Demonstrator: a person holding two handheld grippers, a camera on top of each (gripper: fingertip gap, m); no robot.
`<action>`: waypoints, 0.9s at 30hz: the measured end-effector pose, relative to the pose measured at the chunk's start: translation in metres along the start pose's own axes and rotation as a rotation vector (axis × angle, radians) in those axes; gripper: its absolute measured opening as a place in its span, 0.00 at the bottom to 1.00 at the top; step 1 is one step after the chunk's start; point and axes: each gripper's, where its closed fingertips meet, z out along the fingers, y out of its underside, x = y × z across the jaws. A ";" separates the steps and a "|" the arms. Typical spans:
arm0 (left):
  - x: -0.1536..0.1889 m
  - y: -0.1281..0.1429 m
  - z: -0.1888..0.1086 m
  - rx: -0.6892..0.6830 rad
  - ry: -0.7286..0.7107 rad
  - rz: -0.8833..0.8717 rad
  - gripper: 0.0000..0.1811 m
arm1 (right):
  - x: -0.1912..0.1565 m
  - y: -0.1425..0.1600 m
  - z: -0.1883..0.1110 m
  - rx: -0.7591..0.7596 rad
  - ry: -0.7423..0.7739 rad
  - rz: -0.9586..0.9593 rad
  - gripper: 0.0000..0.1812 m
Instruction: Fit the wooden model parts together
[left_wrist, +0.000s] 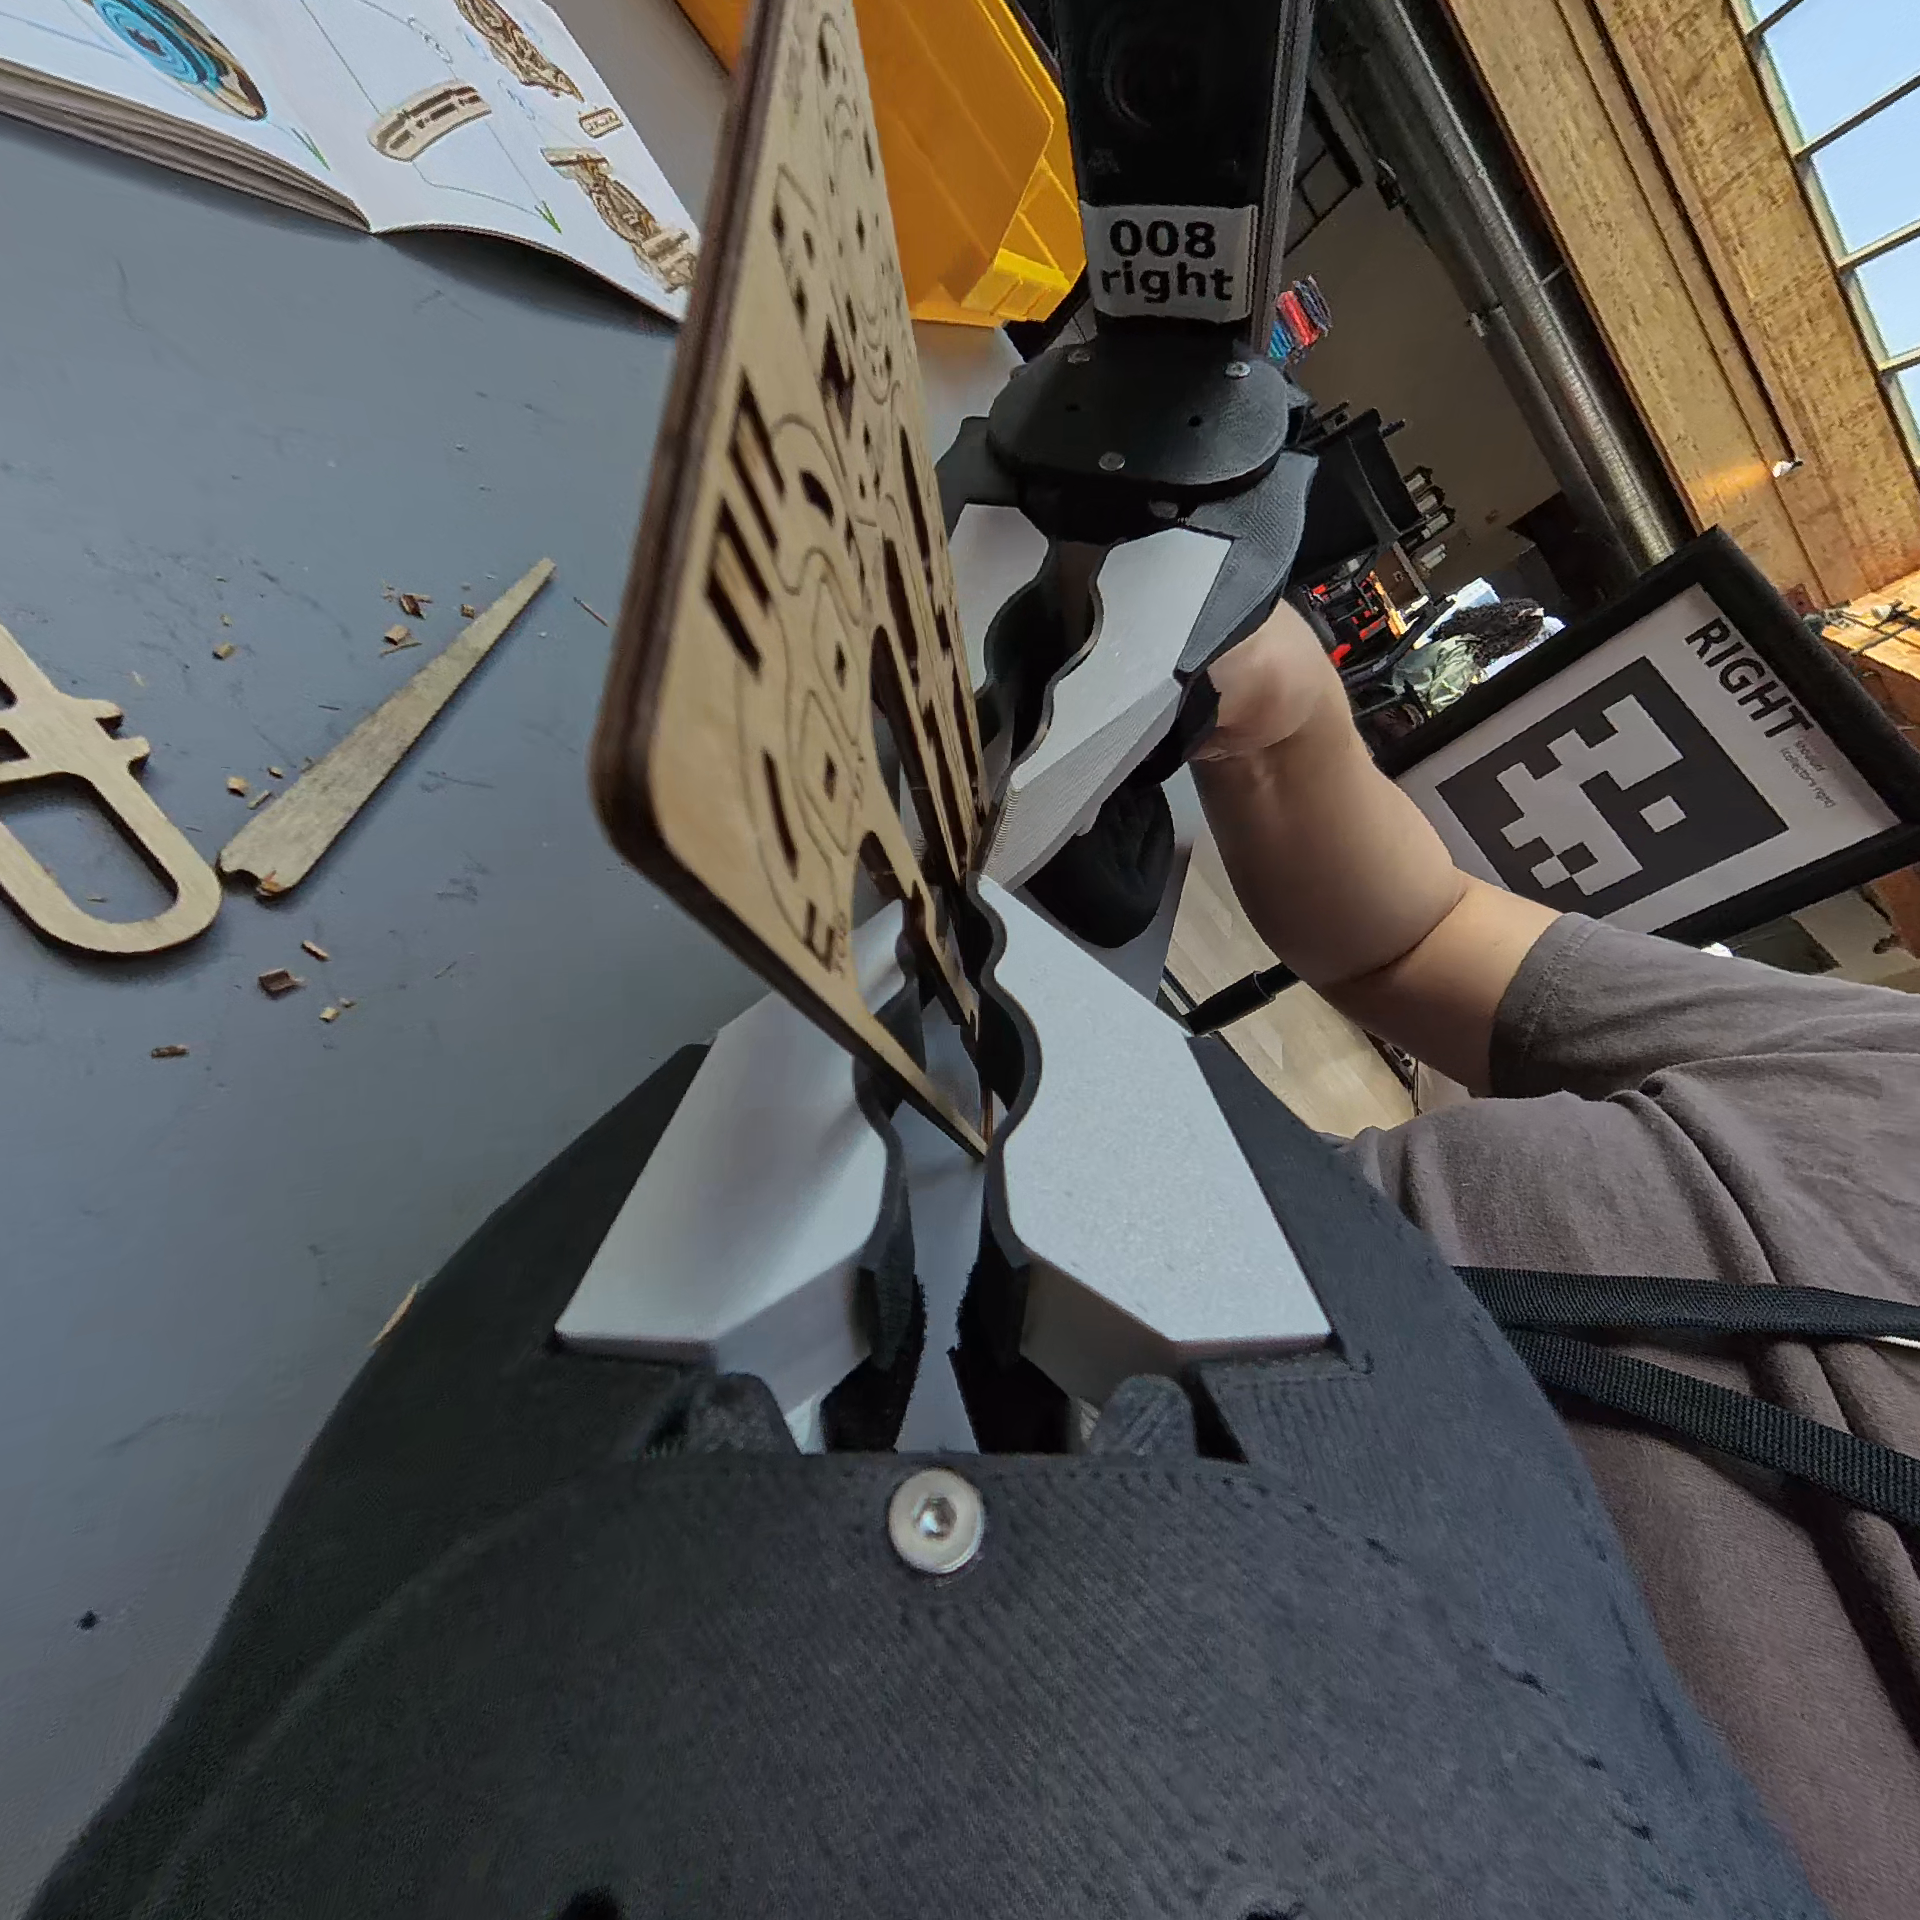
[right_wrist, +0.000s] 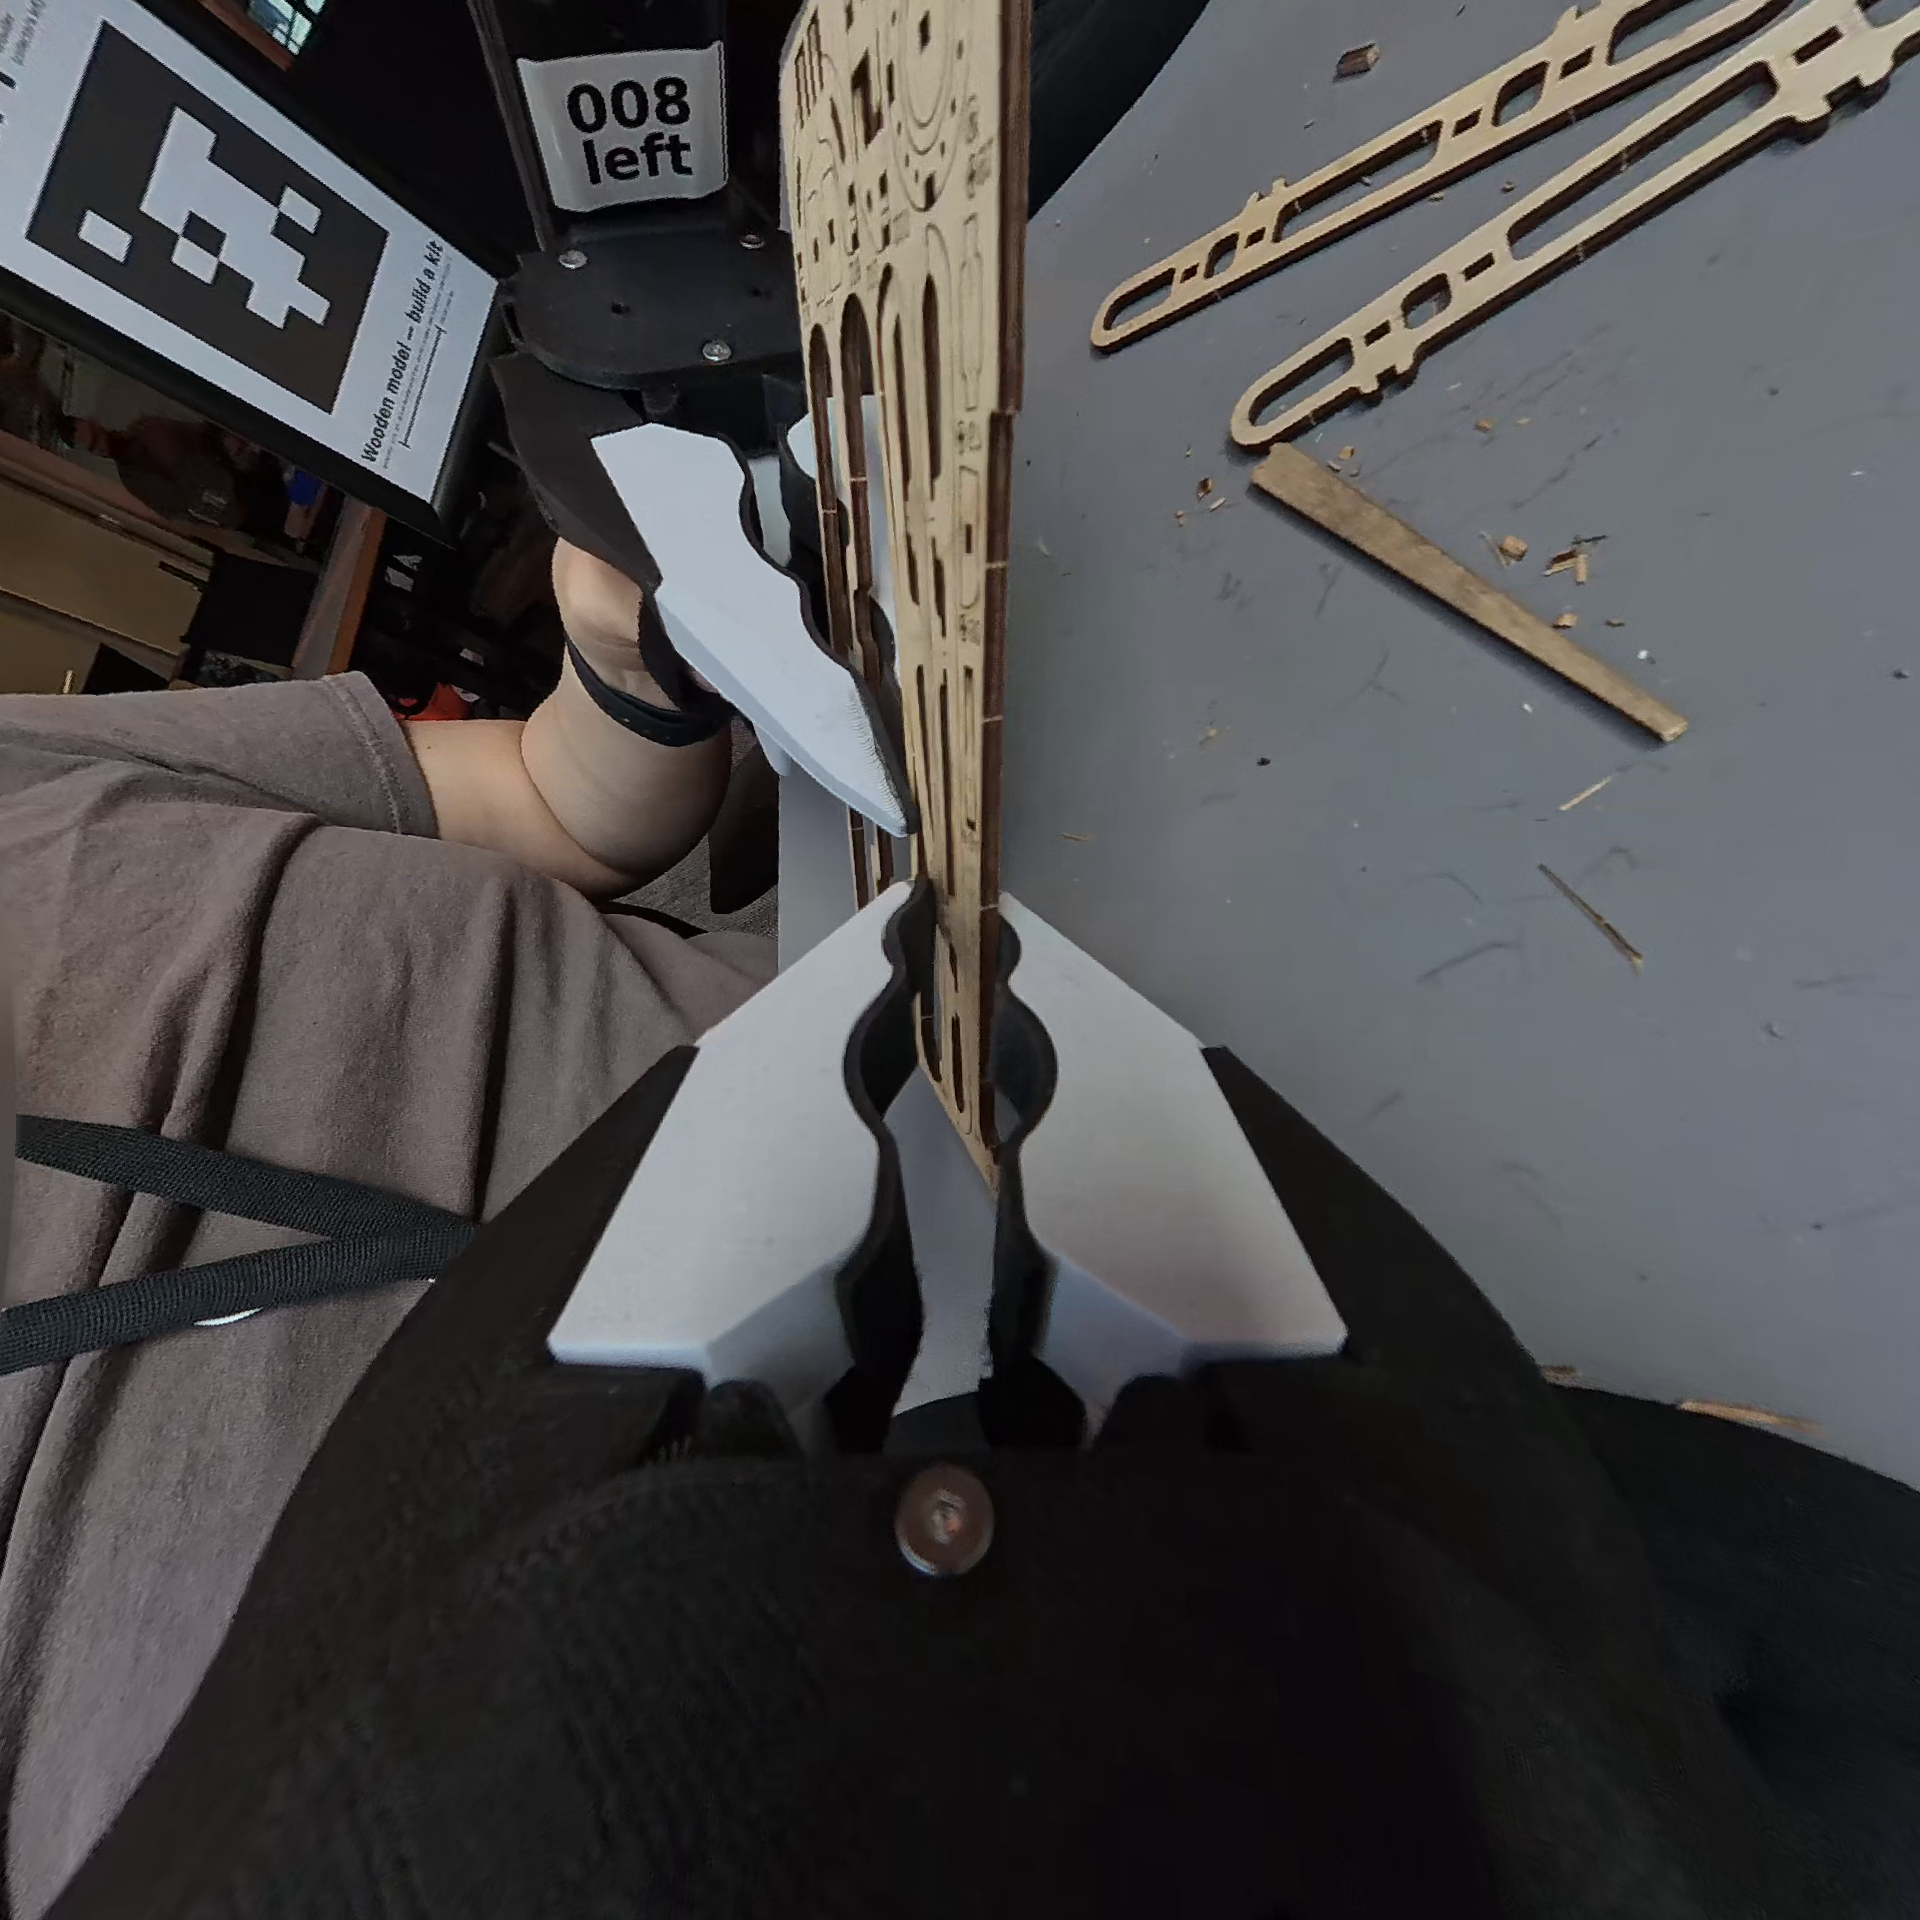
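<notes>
Both hand-held grippers, left (left_wrist: 961, 935) and right (right_wrist: 961, 935), clamp one wooden sheet (left_wrist: 790, 582) (laser-cut).

Pale tan wooden sheet (left_wrist: 790, 582) with dark burnt cut lines — grey-and-black tongs (left_wrist: 961, 997), slate-grey counter (left_wrist: 312, 499), yellow bin (left_wrist: 956, 156), black-and-white square marker board (left_wrist: 1652, 769).

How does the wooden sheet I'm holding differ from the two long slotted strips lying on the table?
The wooden sheet is held off the table, on edge, clamped by both the left tool and the right tool; the slotted strips lie flat and untouched on the grey table. The sheet is a broad panel with many cut outlines and some empty holes; the strips are narrow, separate pieces. Both are pale laser-cut wood with dark edges.
</notes>
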 end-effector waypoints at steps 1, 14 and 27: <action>0.003 0.000 0.000 0.005 0.007 0.018 0.00 | -0.003 -0.002 -0.002 0.014 -0.031 -0.004 0.03; 0.002 0.005 0.004 -0.038 0.005 0.026 0.00 | -0.002 -0.021 0.001 0.048 -0.055 0.008 0.09; 0.008 -0.006 -0.003 0.039 0.064 0.017 0.04 | -0.017 -0.022 -0.005 0.081 -0.210 0.049 0.00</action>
